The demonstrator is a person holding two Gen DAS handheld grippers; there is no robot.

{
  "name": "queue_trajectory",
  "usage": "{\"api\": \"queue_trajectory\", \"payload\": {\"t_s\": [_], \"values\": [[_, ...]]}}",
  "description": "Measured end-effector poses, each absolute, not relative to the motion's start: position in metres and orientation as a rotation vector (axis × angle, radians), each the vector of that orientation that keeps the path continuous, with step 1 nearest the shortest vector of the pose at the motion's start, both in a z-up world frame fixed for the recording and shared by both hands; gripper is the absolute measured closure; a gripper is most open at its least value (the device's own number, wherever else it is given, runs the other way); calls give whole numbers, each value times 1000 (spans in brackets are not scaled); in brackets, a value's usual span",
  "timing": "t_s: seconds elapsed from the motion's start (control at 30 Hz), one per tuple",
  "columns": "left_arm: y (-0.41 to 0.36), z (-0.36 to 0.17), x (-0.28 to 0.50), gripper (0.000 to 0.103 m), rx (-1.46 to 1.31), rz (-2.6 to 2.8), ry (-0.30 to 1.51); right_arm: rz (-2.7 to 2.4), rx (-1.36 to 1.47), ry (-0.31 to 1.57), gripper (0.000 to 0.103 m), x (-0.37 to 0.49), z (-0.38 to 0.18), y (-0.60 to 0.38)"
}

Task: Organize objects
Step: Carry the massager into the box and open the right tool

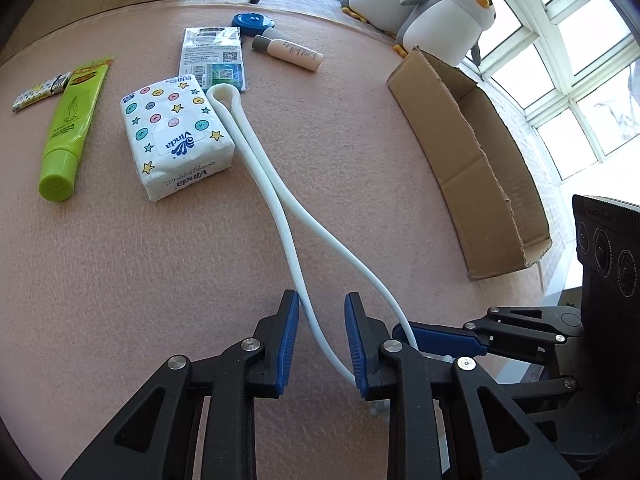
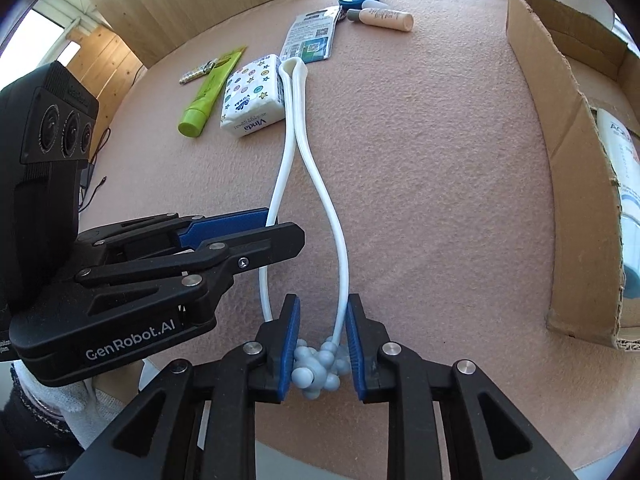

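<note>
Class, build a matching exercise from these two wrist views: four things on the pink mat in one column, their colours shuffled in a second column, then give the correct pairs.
Things
1. squeeze tube
2. round lid
3. open box
4. looped massager handle

Colours
A. brown cardboard
B. white
C. lime green
D. blue

Pairs: 1-C, 2-D, 3-A, 4-B
</note>
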State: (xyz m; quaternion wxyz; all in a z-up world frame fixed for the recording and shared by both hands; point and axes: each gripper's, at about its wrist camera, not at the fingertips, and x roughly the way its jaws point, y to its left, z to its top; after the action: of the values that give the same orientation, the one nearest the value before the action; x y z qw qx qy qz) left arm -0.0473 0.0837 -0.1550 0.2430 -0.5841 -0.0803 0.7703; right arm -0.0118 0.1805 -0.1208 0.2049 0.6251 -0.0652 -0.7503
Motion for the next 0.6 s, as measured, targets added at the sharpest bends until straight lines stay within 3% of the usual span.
{"api": "queue_trajectory", "payload": {"t_s": [0.6], "values": [[164, -87, -65, 77, -1391, 2093, -186, -2289, 1604, -310, 82, -25, -54, 255]]}}
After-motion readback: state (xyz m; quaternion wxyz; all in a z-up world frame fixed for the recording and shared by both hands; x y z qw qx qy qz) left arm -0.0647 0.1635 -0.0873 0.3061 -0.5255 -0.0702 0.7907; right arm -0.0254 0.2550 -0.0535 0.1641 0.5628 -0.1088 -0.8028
